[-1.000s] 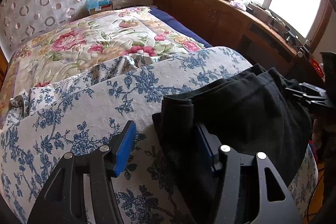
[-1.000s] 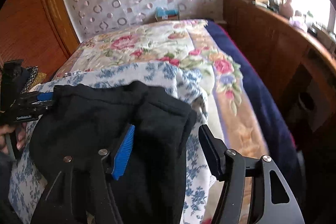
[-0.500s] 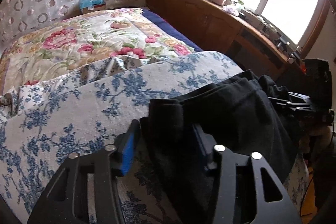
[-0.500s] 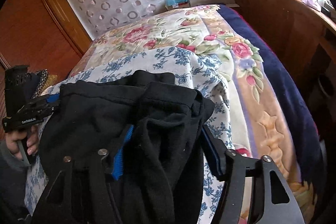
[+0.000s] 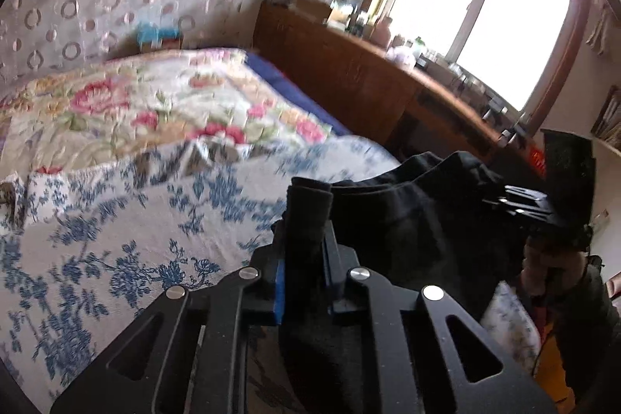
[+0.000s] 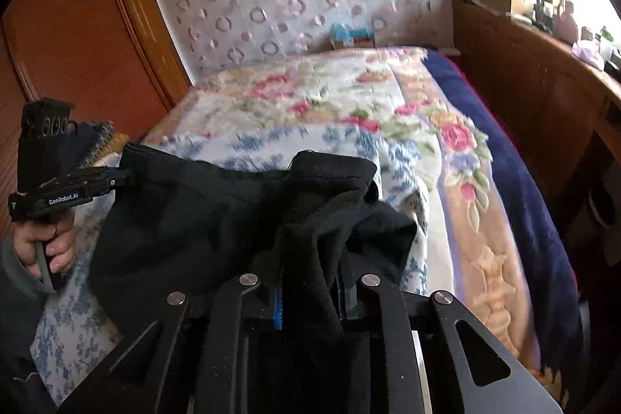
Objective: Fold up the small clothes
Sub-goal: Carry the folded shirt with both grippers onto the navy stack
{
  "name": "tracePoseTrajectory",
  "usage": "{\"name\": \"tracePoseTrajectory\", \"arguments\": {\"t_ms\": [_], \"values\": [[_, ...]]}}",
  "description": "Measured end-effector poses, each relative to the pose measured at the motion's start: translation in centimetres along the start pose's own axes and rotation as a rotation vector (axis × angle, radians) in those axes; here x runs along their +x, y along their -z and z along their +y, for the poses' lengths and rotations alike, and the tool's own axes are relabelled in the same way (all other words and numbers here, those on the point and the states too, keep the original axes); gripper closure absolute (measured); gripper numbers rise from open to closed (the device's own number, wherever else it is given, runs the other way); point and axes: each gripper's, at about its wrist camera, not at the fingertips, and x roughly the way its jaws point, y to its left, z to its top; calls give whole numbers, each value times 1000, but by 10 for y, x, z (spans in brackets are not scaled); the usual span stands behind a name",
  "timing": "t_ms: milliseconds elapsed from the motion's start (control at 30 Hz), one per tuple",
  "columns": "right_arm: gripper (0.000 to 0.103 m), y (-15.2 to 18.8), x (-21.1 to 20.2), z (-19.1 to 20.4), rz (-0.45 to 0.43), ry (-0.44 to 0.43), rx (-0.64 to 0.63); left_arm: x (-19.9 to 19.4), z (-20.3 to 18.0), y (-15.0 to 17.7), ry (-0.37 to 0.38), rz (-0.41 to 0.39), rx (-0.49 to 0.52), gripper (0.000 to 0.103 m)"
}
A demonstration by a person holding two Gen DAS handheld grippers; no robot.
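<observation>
A black garment (image 5: 407, 220) hangs stretched between my two grippers above the blue-flowered sheet (image 5: 116, 239) at the foot of the bed. My left gripper (image 5: 304, 258) is shut on one corner of the garment. My right gripper (image 6: 310, 278) is shut on the other corner, with cloth bunched up between its jaws. The garment (image 6: 186, 220) sags between them. In the right wrist view the left gripper (image 6: 112, 179) shows at the far left. In the left wrist view the right gripper (image 5: 500, 200) shows at the right.
A pink-flowered quilt (image 5: 136, 103) covers the far half of the bed. A wooden cabinet (image 5: 368, 84) with clutter on top runs along the right under the window. A wooden door (image 6: 77, 45) stands to the left. A blue box (image 6: 349, 35) sits at the headboard.
Both grippers have shut on the corners of the black garment and lifted it off the sheet. Both views now look more upward at the room.
</observation>
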Motion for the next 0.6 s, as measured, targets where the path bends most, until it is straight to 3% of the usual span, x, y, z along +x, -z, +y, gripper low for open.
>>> {"name": "tracePoseTrajectory", "arguments": {"t_ms": [233,600], "values": [[86,5,-37,28,-121,3,-72,-61,-17,-6,-18,-127,47,88],[86,-10,-26,103,-190,-90,-228,-159,28,1,-220,-248,27,88]]}}
